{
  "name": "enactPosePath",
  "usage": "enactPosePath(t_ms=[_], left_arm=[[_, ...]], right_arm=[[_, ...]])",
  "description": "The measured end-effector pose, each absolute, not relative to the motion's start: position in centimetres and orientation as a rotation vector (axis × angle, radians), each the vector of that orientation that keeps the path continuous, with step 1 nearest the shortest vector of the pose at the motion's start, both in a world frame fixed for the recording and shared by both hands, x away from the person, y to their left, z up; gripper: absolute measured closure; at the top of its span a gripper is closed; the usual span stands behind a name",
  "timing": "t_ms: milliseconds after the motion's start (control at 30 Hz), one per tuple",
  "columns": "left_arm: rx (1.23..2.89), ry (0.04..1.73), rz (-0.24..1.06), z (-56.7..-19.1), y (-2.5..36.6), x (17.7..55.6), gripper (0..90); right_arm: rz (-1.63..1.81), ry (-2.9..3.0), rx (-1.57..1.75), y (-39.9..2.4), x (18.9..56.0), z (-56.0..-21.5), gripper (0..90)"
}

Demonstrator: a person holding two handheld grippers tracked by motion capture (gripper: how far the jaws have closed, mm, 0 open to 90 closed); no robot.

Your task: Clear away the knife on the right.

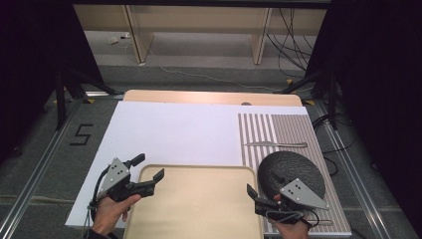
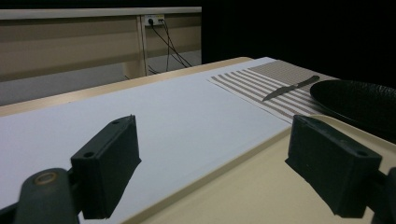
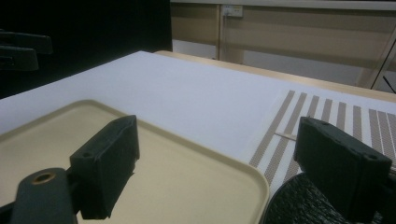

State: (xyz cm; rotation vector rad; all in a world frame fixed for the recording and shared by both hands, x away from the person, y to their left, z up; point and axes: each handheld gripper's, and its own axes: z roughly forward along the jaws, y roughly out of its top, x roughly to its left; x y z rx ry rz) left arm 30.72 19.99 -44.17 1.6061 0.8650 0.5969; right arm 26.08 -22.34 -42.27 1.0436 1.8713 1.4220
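Observation:
A beige tray (image 1: 194, 214) lies at the near middle of the table, on a white sheet (image 1: 174, 129). My left gripper (image 1: 147, 167) is open over the tray's far left corner, with nothing between its jaws. Over the tray's right edge (image 3: 243, 177) my right gripper (image 1: 263, 183) is open and empty, beside a black plate (image 1: 293, 169). The plate rests on a striped placemat (image 1: 278, 129). A knife (image 1: 276, 145) lies across the mat just beyond the plate. In the left gripper view the knife (image 2: 289, 87) and the plate (image 2: 359, 100) show to the right of the jaws.
A wooden table edge (image 1: 214, 97) runs along the far side. Beyond it are wooden furniture legs and cables on the floor. A black "5" (image 1: 81, 134) marks the floor at left. Dark curtains flank both sides.

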Motion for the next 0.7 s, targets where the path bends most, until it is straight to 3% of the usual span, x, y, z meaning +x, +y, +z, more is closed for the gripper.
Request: enactPosePath(t_ms=[700], left_arm=[[1.609, 0.873, 0.594, -44.2, 20.0, 30.7, 16.2]], right_arm=[[1.383, 1.849, 1.044, -23.3, 26.7, -40.3, 14.9]])
